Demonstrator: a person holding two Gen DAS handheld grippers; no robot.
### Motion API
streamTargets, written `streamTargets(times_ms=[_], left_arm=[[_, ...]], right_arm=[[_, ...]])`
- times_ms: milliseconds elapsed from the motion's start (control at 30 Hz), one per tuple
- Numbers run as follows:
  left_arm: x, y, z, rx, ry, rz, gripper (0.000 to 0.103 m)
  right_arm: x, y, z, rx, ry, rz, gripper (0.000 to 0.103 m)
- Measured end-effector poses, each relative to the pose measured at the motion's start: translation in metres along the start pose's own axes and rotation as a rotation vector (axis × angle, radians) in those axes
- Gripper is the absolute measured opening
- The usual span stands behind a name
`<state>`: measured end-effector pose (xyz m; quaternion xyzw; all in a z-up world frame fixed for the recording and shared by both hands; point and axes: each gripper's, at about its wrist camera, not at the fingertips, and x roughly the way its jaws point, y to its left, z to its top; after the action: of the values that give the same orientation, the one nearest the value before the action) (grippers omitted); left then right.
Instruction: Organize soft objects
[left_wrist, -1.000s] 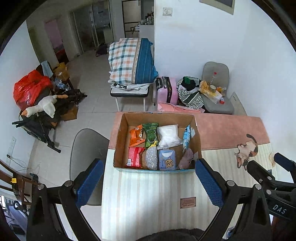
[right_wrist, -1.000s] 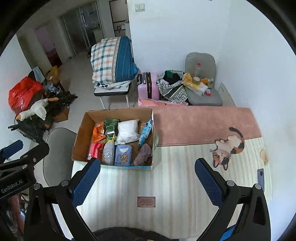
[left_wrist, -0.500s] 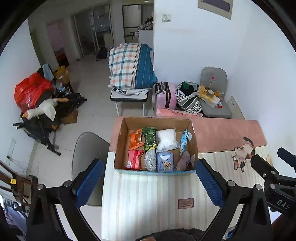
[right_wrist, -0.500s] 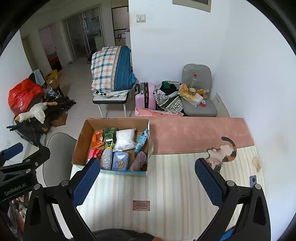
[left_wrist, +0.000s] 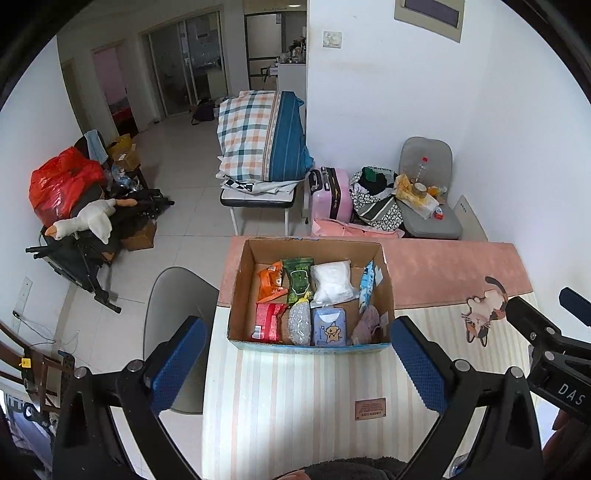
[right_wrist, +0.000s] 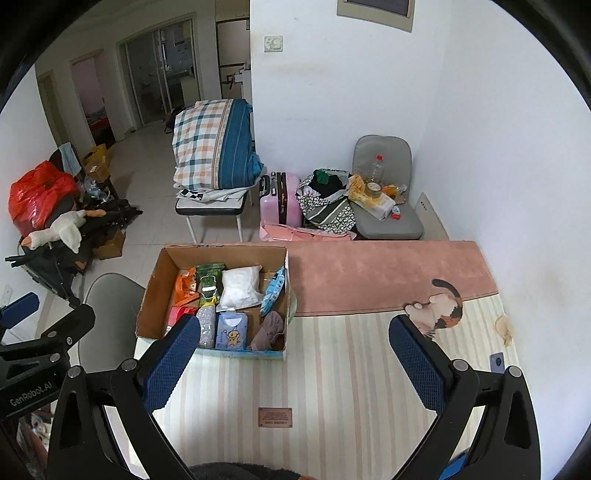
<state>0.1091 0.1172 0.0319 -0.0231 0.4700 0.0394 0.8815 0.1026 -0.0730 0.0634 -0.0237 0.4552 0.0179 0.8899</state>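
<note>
A cardboard box (left_wrist: 387, 295) (right_wrist: 155, 291) stands on the striped table cloth. It holds soft packs: an orange pack (left_wrist: 271, 286), a green pack (left_wrist: 300, 284), a white bag (left_wrist: 332, 282) (right_wrist: 240, 288), a red pack (left_wrist: 267, 321), a blue tissue pack (left_wrist: 328, 326) (right_wrist: 231, 330) and a mauve cloth (left_wrist: 367, 325) (right_wrist: 269, 330). My left gripper (left_wrist: 295, 363) is open and empty, high above the table in front of the box. My right gripper (right_wrist: 295, 360) is open and empty, to the right of the box. Something dark and fuzzy shows at the bottom edge of both views.
The table cloth (right_wrist: 332, 387) has a pink band and a cat picture (right_wrist: 439, 310). A grey chair (left_wrist: 173, 314) stands left of the table. Beyond are a bench with plaid bedding (left_wrist: 258, 144), a pink suitcase (left_wrist: 330, 192), a cluttered grey chair (left_wrist: 428, 192) and a toy goose (left_wrist: 85, 221).
Both grippers have risen and drawn back; the box looks smaller and more of the room shows. Both stay open and empty.
</note>
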Motion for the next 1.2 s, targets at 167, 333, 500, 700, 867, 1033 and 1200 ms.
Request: streamTargets(times_ms=[167,333,500,700,867,1033,1200], left_arm=[[-0.0012,0.0003,0.0003,-0.001,-0.004,0.002,0.102],[-0.0017,-0.0001,-0.0004,-0.004,-0.005,0.003,0.102],[-0.0029,0.0000,0.0016,-0.005,-0.012,0.003,0.102],[-0.0031,0.0007,0.0022,0.000,-0.010,0.003,0.102],[-0.0039,-0.0001,0.0023,-0.002,-0.010,0.000,0.102],[-0.0026,-0.0043,0.0015,-0.008,0.005,-0.007,0.102],[-0.0016,-0.0078,0.0000,-0.011,0.011,-0.007,0.102]], right_arm=[[-0.0012,-0.0013,0.0000,0.000,0.003,-0.005,0.103],[-0.0033,0.0005,0.0004,-0.008,-0.001,-0.008,0.103],[-0.0053,-0.0008,0.0003,-0.002,-0.005,-0.006,0.103],[-0.0077,-0.0034,0.0003,-0.006,-0.010,-0.005,0.103],[-0.0082,-0.0036,-0.0002,-0.005,-0.010,-0.006,0.103],[-0.0083,-0.0039,-0.0004,-0.009,-0.001,-0.003,0.103],[-0.0093,-0.0043,-0.0007,-0.010,-0.003,-0.004,0.103]])
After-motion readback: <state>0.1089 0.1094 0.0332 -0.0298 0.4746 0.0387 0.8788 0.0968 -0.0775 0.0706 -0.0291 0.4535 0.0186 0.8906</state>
